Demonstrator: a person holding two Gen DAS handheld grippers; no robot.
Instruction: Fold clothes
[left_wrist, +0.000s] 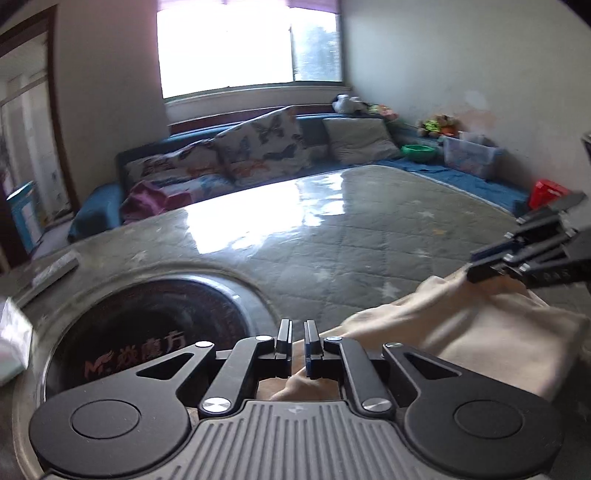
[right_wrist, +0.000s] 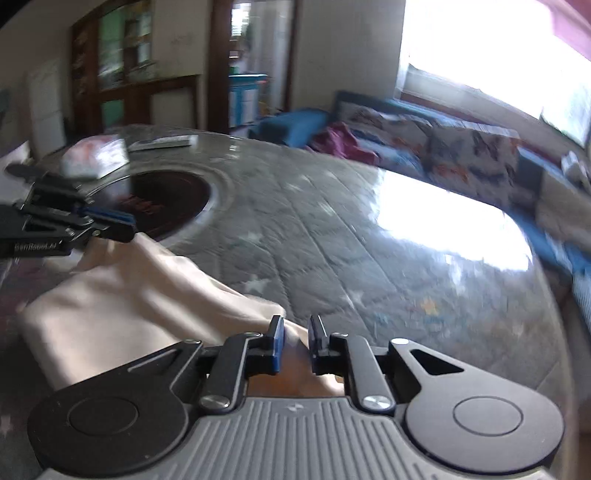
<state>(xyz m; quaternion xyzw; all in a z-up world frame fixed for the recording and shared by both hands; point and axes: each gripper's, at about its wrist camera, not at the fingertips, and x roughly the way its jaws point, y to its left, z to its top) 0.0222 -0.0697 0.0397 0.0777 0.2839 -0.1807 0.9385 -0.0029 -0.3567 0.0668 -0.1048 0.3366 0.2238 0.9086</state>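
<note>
Cloth is a cream-coloured soft fabric garment (left_wrist: 461, 332), lying bunched near the edge of the round table (left_wrist: 351, 229) with its grey quilted star-print cover under clear plastic, just beside the dark round inset plate (left_wrist: 147, 332). Left gripper (left_wrist: 297, 345) has its fingers nearly closed with only a narrow gap, a fold of the garment pinched between them. Right gripper (right_wrist: 296, 341) is narrowly parted too, fabric running in between its fingers, likely gripped. Garment looks light, limp, thin: it drapes and sags between the two holds, no stiffness, and may slide easily on the glossy cover. Judged best held at edges or corners, spread apart so the span stays taut; mid-panel pinches would just bunch it
</note>
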